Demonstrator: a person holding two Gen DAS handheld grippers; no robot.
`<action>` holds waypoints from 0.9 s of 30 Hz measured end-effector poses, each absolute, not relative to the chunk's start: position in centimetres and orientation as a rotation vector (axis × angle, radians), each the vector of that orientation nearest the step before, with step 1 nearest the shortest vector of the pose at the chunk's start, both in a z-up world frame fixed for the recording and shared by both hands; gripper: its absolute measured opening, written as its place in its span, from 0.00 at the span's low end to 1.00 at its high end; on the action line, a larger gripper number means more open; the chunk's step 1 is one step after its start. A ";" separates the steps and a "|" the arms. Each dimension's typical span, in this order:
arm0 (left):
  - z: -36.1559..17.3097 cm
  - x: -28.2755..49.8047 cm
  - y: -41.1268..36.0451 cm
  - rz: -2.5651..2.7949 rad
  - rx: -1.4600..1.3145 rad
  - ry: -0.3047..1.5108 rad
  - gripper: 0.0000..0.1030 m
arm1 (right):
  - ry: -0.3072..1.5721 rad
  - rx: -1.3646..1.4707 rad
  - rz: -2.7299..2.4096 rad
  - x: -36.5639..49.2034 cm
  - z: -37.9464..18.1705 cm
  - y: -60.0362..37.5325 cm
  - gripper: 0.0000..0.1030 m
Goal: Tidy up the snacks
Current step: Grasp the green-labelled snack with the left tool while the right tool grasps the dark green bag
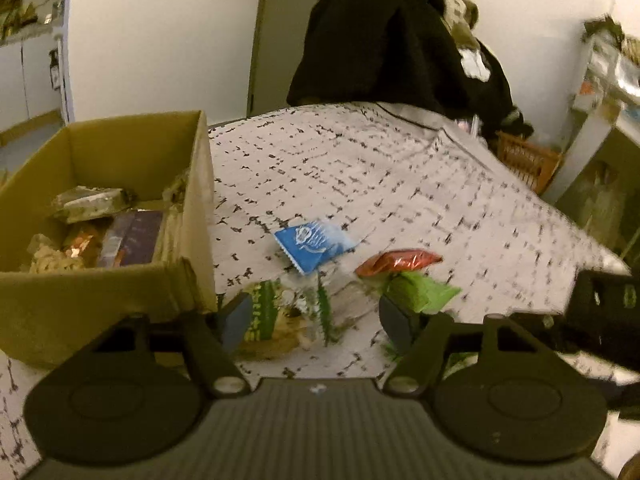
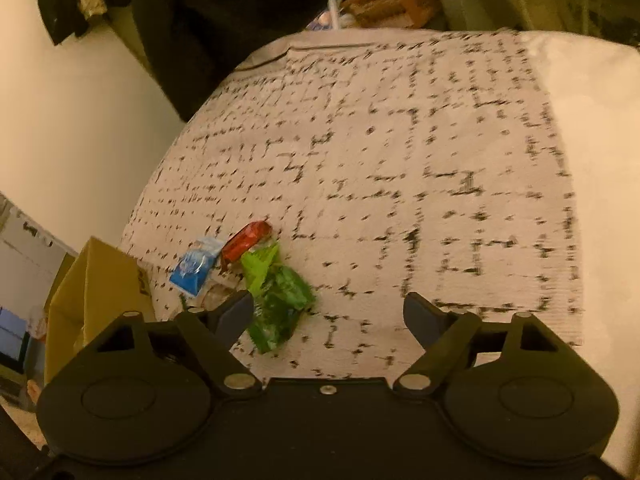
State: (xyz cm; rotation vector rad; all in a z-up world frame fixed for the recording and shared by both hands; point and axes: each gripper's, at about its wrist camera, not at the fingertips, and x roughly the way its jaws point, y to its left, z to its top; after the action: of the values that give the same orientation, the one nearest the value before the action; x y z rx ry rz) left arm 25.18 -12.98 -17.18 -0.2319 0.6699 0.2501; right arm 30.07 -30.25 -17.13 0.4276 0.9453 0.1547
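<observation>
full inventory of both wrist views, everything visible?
cardboard box: 1, brown, left on table, holds several snacks
blue packet: 1, on tablecloth beside box
red packet: 1, right of blue packet
green packet: 1, nearest right claw
clear green-print bag: 1, between left claw's fingers
tablecloth: 1, white with black marks
orange basket: 1, beyond table
dark clothes: hanging behind table
left claw: open
right claw: open, empty

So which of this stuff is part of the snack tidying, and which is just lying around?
Part of the job:
cardboard box
blue packet
red packet
green packet
clear packet
left gripper
right gripper

Just lying about:
black clothing
wicker basket
patterned cloth
</observation>
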 end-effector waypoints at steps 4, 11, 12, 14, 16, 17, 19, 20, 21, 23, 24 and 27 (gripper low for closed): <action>-17.8 25.4 -13.0 0.274 -0.208 0.685 0.63 | 0.954 0.395 0.176 30.6 -17.2 -28.9 0.78; -18.7 25.6 -13.1 0.353 -0.193 0.696 0.51 | 0.959 0.370 0.177 30.9 -17.4 -28.0 0.78; -18.7 25.6 -13.1 0.365 -0.192 0.696 0.48 | 0.959 0.369 0.176 30.9 -17.5 -28.1 0.78; -18.7 25.4 -12.9 0.374 -0.197 0.688 0.43 | 0.957 0.367 0.178 31.0 -17.5 -28.0 0.78; -18.7 25.1 -12.6 0.362 -0.203 0.680 0.33 | 0.961 0.369 0.178 31.1 -17.7 -27.8 0.78; -18.5 24.9 -12.6 0.356 -0.195 0.674 0.26 | 0.963 0.370 0.177 31.2 -17.7 -27.8 0.78; -18.1 24.4 -12.2 0.355 -0.209 0.667 0.19 | 0.960 0.362 0.175 31.4 -17.8 -27.4 0.78; -17.8 24.0 -12.0 0.353 -0.223 0.656 0.16 | 0.961 0.355 0.175 31.5 -17.9 -27.2 0.78; -17.5 23.7 -11.9 0.347 -0.234 0.648 0.15 | 0.963 0.353 0.179 31.6 -17.9 -27.1 0.78; -17.2 23.4 -11.7 0.335 -0.250 0.644 0.13 | 0.960 0.353 0.186 31.7 -18.0 -26.9 0.78; -17.0 23.2 -11.7 0.331 -0.253 0.639 0.09 | 0.957 0.354 0.186 31.7 -18.0 -26.8 0.78; -16.3 22.7 -11.4 0.304 -0.279 0.618 0.06 | 0.961 0.369 0.192 32.1 -18.2 -26.6 0.78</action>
State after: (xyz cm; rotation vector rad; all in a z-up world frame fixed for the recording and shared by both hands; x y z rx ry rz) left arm 22.67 -11.35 -16.35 -0.2791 0.6184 0.3043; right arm 32.09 -26.58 -18.20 0.3692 0.9609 0.1917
